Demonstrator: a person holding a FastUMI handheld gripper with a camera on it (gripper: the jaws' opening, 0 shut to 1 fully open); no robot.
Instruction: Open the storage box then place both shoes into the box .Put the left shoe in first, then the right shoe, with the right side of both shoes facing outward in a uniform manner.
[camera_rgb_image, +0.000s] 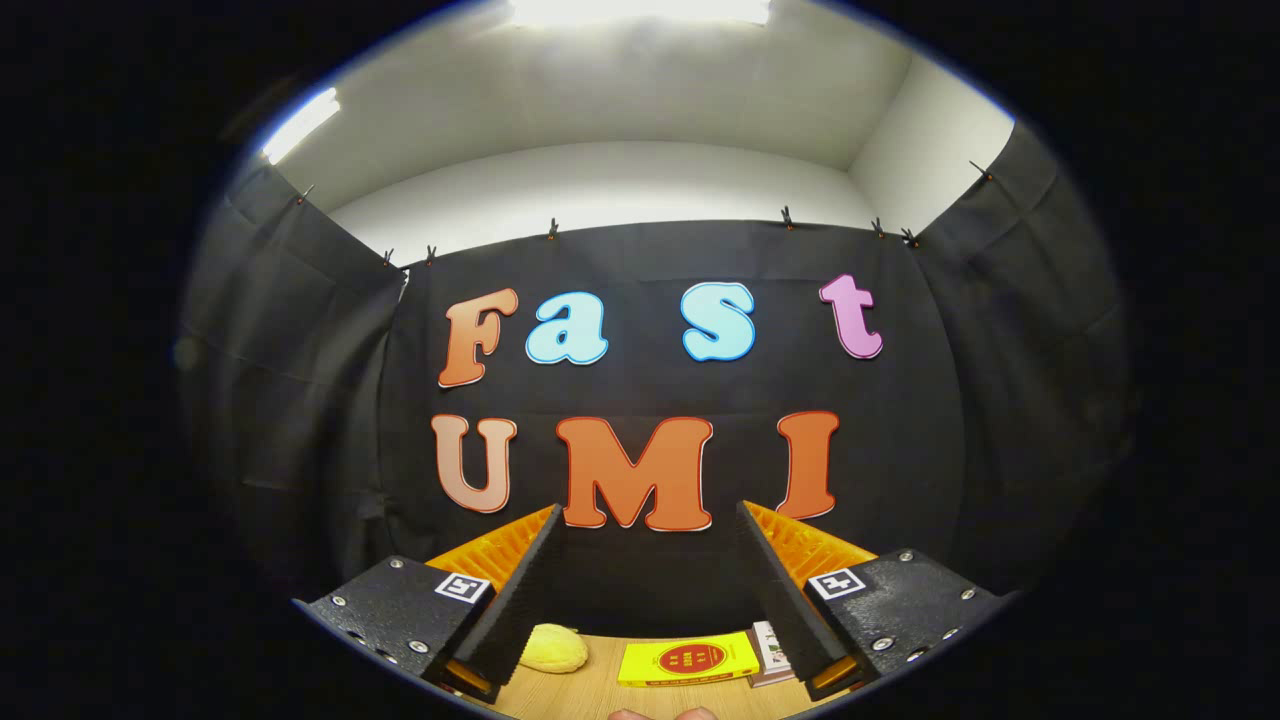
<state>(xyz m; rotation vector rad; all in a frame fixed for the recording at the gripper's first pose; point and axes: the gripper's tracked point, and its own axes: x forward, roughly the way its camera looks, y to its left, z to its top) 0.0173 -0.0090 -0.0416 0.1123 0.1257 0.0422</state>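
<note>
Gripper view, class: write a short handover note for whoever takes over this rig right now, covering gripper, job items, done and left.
Gripper: open, fingers spread wide, nothing between them, raised and aimed at the booth wall.
On the wooden table beneath the fingers: a pale yellow lump, a yellow box, and a small booklet beside it.
Storage box and shoes: not located from here.
Done: nothing evident.
Left: open the box, left shoe in, then right shoe.

the desk is light wood grain. on it lie a pale yellow lumpy thing, a bright yellow flat box with a red oval on its face, and a white booklet with small dark print. the booth's wall is black cloth.
</note>
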